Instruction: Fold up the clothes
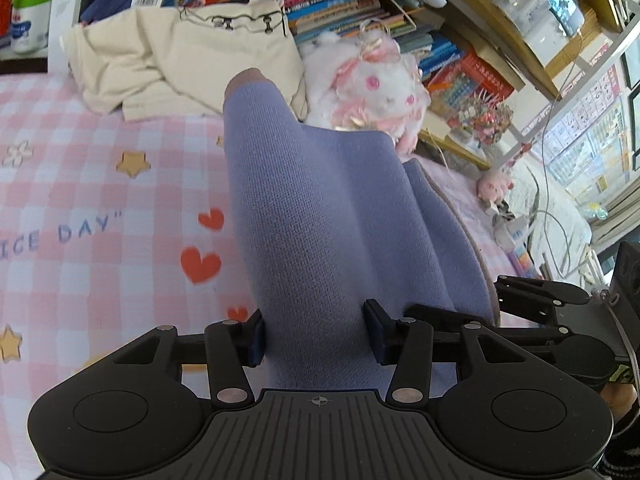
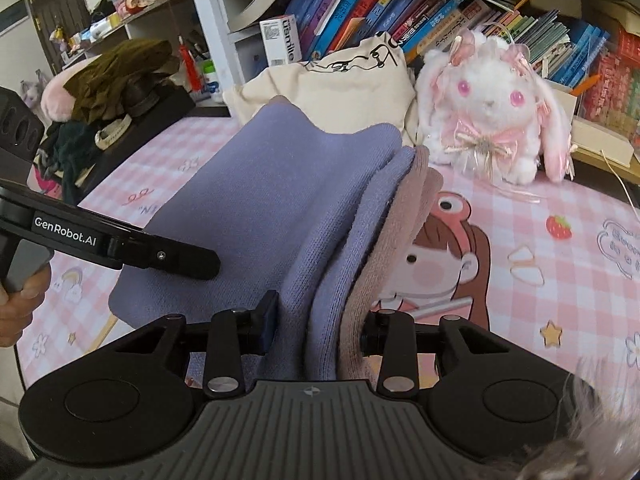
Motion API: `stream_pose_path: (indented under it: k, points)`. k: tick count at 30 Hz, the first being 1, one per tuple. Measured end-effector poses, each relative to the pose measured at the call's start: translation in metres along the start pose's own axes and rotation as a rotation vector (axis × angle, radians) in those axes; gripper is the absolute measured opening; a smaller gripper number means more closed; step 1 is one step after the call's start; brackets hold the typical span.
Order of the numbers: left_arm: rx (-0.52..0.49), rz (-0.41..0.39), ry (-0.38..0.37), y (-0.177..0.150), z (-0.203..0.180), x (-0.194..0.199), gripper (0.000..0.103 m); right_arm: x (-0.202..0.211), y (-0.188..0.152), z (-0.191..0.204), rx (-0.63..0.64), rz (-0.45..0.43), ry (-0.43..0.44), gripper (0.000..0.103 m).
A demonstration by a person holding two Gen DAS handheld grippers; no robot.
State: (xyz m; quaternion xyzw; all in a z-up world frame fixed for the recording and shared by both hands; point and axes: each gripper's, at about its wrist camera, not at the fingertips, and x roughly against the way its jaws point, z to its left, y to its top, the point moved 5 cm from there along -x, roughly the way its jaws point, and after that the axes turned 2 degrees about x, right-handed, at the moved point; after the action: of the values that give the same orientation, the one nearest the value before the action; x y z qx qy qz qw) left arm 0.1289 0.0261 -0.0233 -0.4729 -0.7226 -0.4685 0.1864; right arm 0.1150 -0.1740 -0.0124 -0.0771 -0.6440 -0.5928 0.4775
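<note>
A lavender knit garment (image 1: 320, 216) with a dusty-pink lining is draped over the pink checked mat (image 1: 80, 200). My left gripper (image 1: 316, 336) is shut on a thick fold of the garment near its close edge. In the right wrist view the same garment (image 2: 272, 200) lies in stacked folds, with the pink layer (image 2: 396, 240) on the right. My right gripper (image 2: 318, 326) is shut on these bunched layers. The left gripper's body (image 2: 120, 240) shows at the left of that view, over the garment.
A cream drawstring bag (image 1: 180, 64) and a white-pink plush rabbit (image 2: 492, 108) sit at the back by rows of books (image 2: 400, 12). A pile of dark clothes (image 2: 112, 92) lies at the far left. A small pink plush (image 1: 494, 186) and cables lie to the right.
</note>
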Motion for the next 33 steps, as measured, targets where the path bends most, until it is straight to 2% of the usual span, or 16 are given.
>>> stream_pose_path:
  k: [10,28,33]
  points:
    - [0.056,-0.045,-0.008,0.039,0.029,-0.022,0.047,-0.040,0.037,-0.024,-0.064,0.012,0.027,0.034]
    - [0.103,-0.015,0.056,0.072,0.063,-0.069,0.048,-0.112,0.068,-0.045,-0.081,0.076,0.012,0.035]
    - [0.137,-0.016,0.058,0.072,0.070,-0.075,0.053,-0.117,0.067,-0.053,-0.119,0.075,0.018,0.038]
